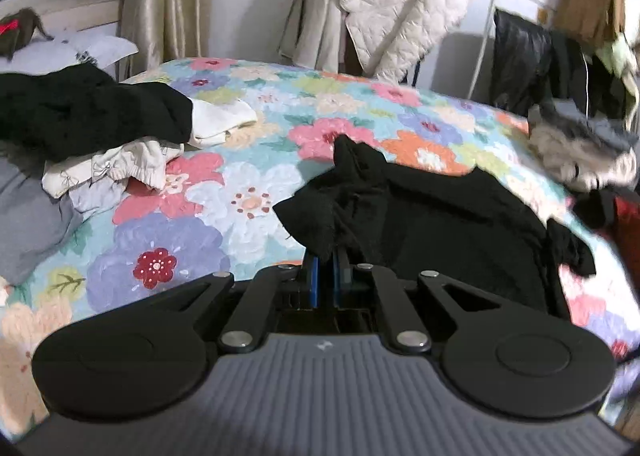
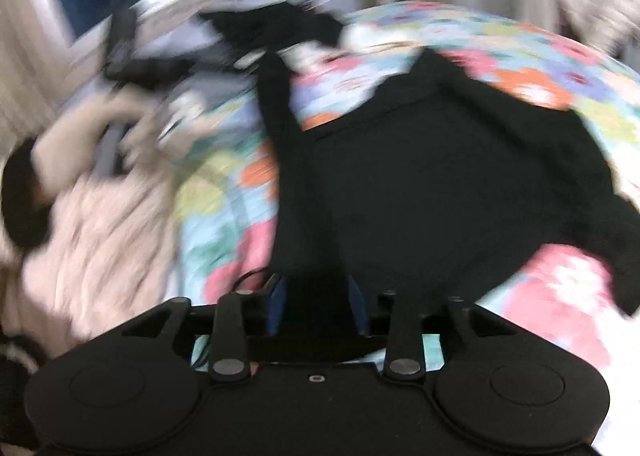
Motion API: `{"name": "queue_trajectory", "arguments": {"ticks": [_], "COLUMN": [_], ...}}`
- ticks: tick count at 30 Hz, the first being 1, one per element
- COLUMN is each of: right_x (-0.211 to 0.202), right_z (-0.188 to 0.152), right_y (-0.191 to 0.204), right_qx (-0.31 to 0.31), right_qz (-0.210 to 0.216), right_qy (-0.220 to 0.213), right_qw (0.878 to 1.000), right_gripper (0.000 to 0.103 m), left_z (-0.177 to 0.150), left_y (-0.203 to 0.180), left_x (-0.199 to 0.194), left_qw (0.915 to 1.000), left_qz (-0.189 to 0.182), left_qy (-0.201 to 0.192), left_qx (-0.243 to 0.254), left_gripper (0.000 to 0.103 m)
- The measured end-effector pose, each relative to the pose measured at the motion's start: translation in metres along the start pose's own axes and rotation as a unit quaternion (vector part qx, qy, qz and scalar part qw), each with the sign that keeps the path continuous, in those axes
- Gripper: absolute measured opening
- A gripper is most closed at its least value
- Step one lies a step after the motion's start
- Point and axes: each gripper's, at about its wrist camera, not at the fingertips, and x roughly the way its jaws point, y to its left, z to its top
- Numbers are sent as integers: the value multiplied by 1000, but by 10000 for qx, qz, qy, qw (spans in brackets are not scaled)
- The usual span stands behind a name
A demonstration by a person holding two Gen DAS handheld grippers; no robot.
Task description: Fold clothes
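left gripper [image 1: 326,256] pinched on a corner of the black garment [image 1: 440,216] on the floral bed [image 1: 180,216], right gripper [image 2: 316,296] jaw state unclear through blur; pull corners apart, keep edge taut before folding

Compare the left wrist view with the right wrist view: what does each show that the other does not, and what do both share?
Left wrist only: a white quilted jacket hanging behind the bed, and the left gripper, jaws shut on the black garment. Right wrist only: a hand, blurred, and the right gripper holding the garment's edge. Both: the floral bedspread and the black garment.
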Motion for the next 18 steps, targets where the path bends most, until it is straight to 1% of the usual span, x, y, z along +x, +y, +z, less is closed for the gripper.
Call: {"name": "queue_trajectory", "arguments": {"ticks": [2, 4, 8, 10, 11, 15, 18], "right_x": [13, 23, 27, 24, 24, 40, 56], "right_z": [0, -3, -9, -12, -14, -21, -29], "right_y": [19, 27, 33, 37, 42, 61, 72], "right_qx": [-480, -700, -798, -890, -1030, -1659, -2178], "right_qz": [63, 28, 7, 7, -68, -301, -557], "right_qy": [232, 434, 685, 711, 760, 1125, 1310], "right_qw": [9986, 9966, 9945, 9935, 9918, 9792, 9656], "right_gripper": [41, 42, 43, 49, 54, 54, 52], "left_z": [1, -1, -2, -2, -3, -5, -5], "left_y": [4, 5, 4, 3, 1, -5, -6], "left_x": [-1, -2, 1, 3, 4, 10, 8], "left_qw": [9999, 9999, 10000, 9999, 9999, 9995, 9995], "left_qz": [-35, -20, -9, -21, -9, 53, 36], "left_qy": [-22, -28, 47, 78, 117, 294, 273], "left_qx": [-131, -129, -81, -63, -30, 137, 174], "left_gripper": [7, 7, 7, 7, 7, 7, 8]}}
